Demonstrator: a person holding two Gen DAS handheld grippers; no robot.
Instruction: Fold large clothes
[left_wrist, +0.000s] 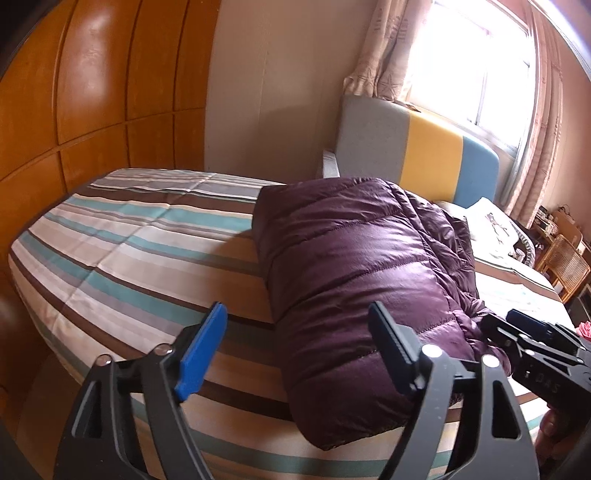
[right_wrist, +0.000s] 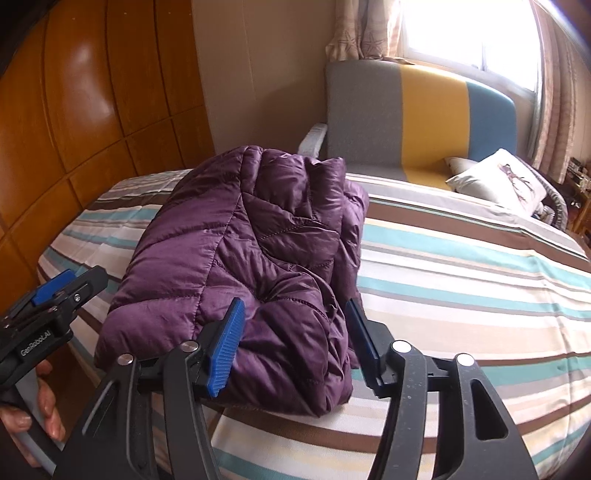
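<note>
With the purple puffer jacket (right_wrist: 255, 273) folded on the near-left of the striped bed (right_wrist: 480, 266), keep left gripper (left_wrist: 299, 354) and right gripper (right_wrist: 295, 347) spread, empty, and lift clear without snagging it.

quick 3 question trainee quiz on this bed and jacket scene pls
1. True or false: the purple jacket lies folded in a bundle on the striped bed.
2. What does the right tool grip? A) the jacket B) the pillow C) nothing
3. Fill in: the headboard has grey, ____ and blue panels.

Key:
1. True.
2. C. Its pads stand apart, clear of the fabric; the left tool is open too.
3. Yellow.
</note>
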